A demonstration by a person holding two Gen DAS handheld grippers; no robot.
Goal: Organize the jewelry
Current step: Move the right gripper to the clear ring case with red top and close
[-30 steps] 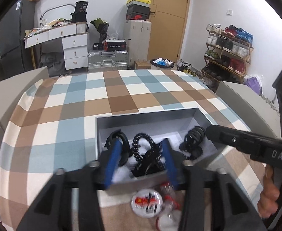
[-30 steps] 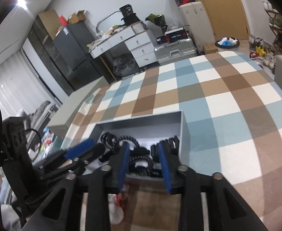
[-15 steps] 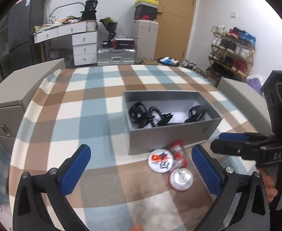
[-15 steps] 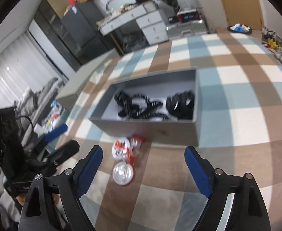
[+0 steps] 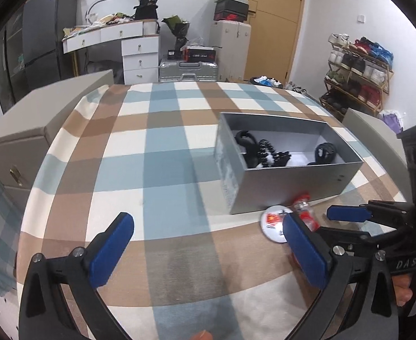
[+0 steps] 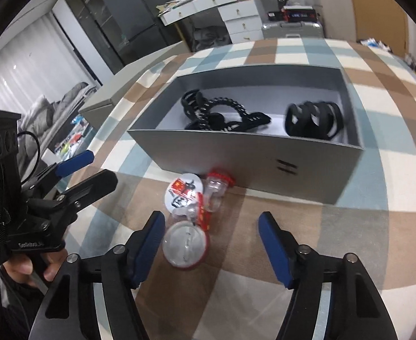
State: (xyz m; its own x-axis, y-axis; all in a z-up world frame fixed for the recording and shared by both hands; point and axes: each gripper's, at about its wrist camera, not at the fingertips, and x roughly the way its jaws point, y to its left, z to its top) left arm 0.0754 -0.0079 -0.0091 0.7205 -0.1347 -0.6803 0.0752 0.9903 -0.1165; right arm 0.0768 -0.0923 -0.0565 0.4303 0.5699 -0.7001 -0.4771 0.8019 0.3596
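A grey open box (image 5: pixel 293 187) (image 6: pixel 236 150) stands on the checked cloth and holds black hair clips and a beaded bracelet (image 6: pixel 222 114) (image 5: pixel 261 153). In front of it lie round badges and red-trimmed clear clips (image 6: pixel 190 198) (image 5: pixel 276 219). My left gripper (image 5: pixel 208 252) is open and empty, near the table's front, left of the badges. My right gripper (image 6: pixel 212 243) is open and empty, just above the nearest round badge (image 6: pixel 185 245). It also shows in the left wrist view (image 5: pixel 349 215).
The checked cloth (image 5: pixel 156 170) covers the table. Grey cabinets (image 5: pixel 37 119) flank it on the left and right. A desk, a suitcase and a shoe rack (image 5: pixel 358 73) stand behind.
Both grippers pulled back from the box and opened wide. The left one moved left and back; the right one dropped toward the badges in front of the box.
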